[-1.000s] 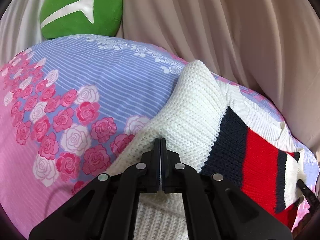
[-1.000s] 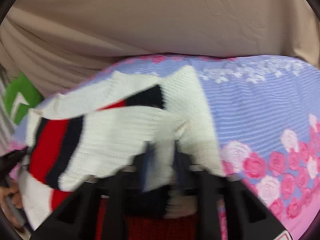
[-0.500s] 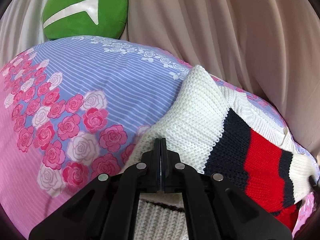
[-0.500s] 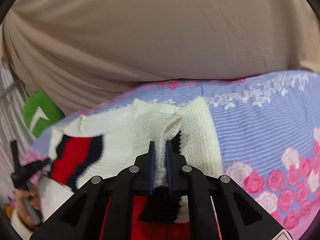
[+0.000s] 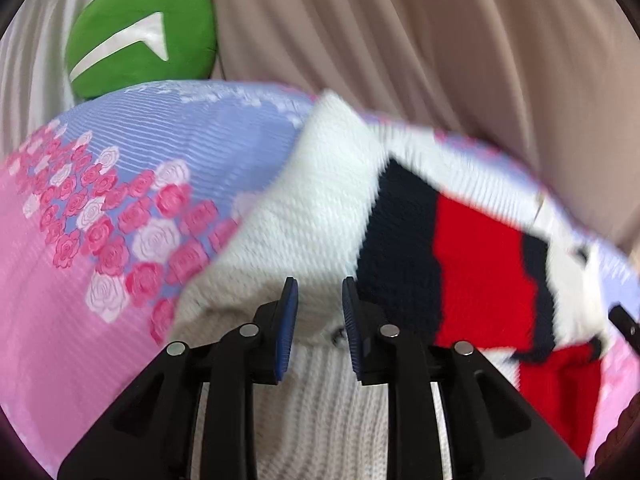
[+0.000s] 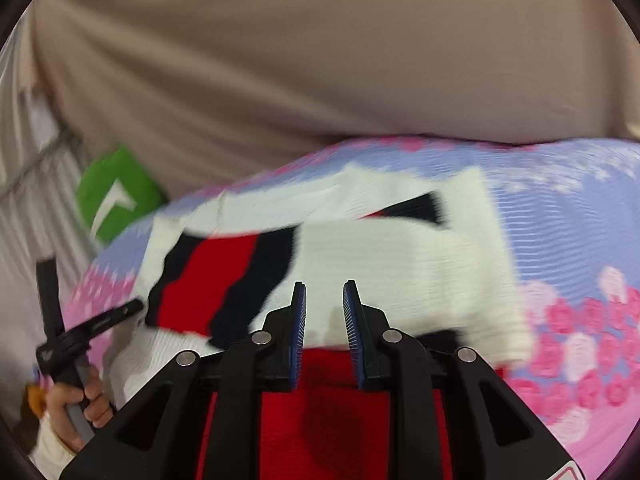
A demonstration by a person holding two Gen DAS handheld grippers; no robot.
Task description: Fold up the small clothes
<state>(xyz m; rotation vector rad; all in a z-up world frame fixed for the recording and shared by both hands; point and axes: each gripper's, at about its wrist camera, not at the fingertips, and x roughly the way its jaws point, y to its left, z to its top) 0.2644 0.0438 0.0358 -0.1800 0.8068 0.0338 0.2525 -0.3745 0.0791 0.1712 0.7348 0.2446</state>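
Observation:
A small knit sweater (image 5: 320,208), white with navy and red stripes, lies folded on the flowered bedsheet (image 5: 100,208). In the left wrist view my left gripper (image 5: 317,312) is open just above the white folded edge, holding nothing. In the right wrist view the sweater (image 6: 400,264) lies ahead with a white flap folded over the red and navy part. My right gripper (image 6: 324,320) is open over it and empty. The left gripper and the hand that holds it show at the far left of the right wrist view (image 6: 80,340).
A green cushion (image 5: 140,36) with a white mark lies at the bed's far left corner, also in the right wrist view (image 6: 116,196). A beige curtain (image 5: 440,40) hangs right behind the bed. The sheet (image 6: 580,280) is pink and lilac with roses.
Both grippers were shut on the sweater's white fabric; both have now opened and let it drop. The folded flap lies flat on the sweater.

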